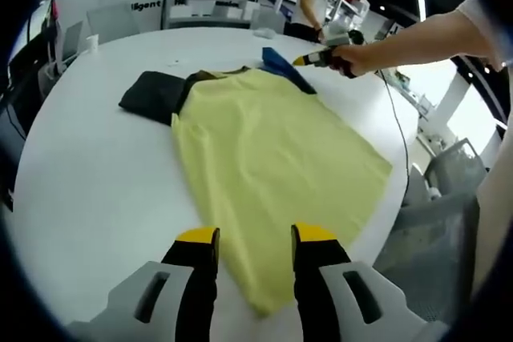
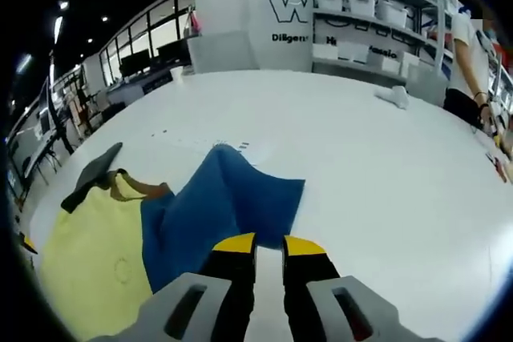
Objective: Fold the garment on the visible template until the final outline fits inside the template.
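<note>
Yellow short-sleeved fabric garment (image 1: pixel 272 166) spread flat on round white table (image 1: pixel 88 182), one black sleeve (image 1: pixel 152 95) at its far left corner, one blue sleeve (image 2: pixel 220 198) at its far right corner. No template outline discernible around garment. Judged step: sleeve fold. Best done by lifting blue sleeve clear and laying it flat onto yellow body, edge parallel to side seam, no dragging. Left gripper (image 1: pixel 255 238): jaws parted, over near hem of garment, nothing between tips; contact with cloth not certain. Right gripper (image 2: pixel 268 246): jaws nearly together at near edge of blue sleeve; whether pinching cloth cannot be told.
</note>
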The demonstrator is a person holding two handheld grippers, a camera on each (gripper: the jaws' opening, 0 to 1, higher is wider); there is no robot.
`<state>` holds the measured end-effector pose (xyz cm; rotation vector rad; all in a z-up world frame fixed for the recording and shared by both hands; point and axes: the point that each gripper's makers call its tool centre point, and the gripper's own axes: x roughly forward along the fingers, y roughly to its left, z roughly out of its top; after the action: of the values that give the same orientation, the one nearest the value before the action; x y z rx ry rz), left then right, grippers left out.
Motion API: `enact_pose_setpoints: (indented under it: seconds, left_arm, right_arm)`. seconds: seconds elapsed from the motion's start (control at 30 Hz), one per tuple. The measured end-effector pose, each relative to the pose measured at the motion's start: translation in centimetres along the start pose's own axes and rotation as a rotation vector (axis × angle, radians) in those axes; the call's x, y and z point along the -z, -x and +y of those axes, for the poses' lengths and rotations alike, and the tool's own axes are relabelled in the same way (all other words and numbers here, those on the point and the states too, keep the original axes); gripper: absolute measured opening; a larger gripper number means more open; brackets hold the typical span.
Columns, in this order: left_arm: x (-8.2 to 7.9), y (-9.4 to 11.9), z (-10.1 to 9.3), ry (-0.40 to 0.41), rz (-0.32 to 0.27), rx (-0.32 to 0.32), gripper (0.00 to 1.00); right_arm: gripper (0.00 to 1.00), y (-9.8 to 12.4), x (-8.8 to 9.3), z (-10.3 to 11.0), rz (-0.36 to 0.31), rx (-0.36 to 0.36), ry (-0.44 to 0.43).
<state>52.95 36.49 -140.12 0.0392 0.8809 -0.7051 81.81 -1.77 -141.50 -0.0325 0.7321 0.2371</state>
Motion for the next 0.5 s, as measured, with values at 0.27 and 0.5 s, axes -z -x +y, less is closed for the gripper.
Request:
enact_pose_setpoints:
  seconds: [0.27,0.5]
  left_arm:
    - [0.1,-0.1,0.0,0.007,0.003,-0.011,0.34]
    - [0.0,0.0,0.0,0.008,0.007,-0.022,0.34]
  right_arm:
    - [0.06,-1.1,0.7,-0.6,0.032,0.023,-0.010]
    - [0.06,-2.0,1.0,-1.2,0.056,0.037,-0.001]
